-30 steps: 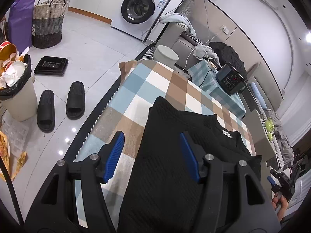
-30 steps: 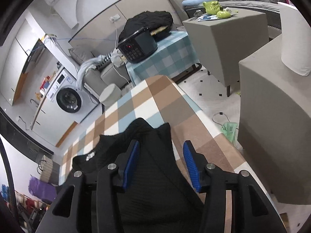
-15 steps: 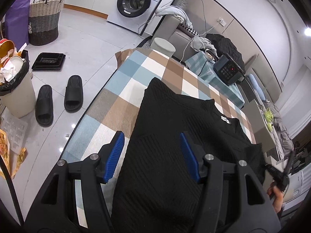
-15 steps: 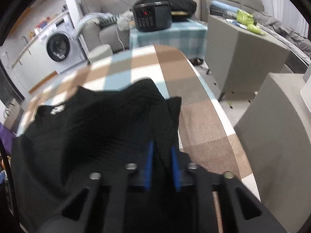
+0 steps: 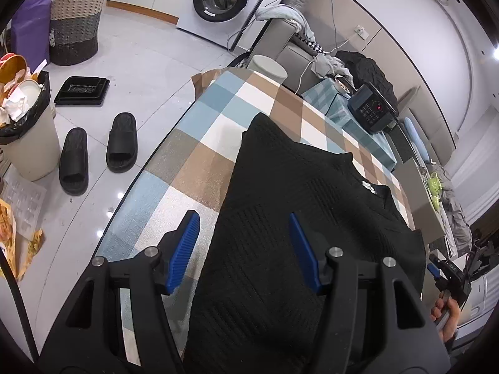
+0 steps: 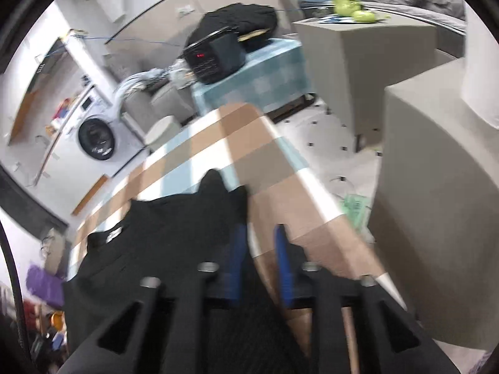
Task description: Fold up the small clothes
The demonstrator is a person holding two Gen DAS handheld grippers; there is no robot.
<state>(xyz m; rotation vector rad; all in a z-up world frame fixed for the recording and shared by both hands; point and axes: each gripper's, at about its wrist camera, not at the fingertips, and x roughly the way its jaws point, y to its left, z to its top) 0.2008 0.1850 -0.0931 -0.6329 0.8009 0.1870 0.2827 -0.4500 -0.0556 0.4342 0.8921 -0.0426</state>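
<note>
Lying flat on a table (image 5: 218,143) covered in a blue, brown and white checked cloth, a black knitted sweater (image 5: 280,218) fills the middle of the left wrist view, its collar label towards the far right. The left gripper (image 5: 243,246) hangs over the sweater's near left edge, blue fingers (image 5: 184,249) spread apart with nothing clamped; one is above the cloth, the other above the knit. In the blurred right wrist view, the right gripper (image 6: 259,261) sits at the sweater's right edge, its jaws opening, with bare checked cloth showing between them. A washing machine (image 5: 221,0) stands beyond the table.
</note>
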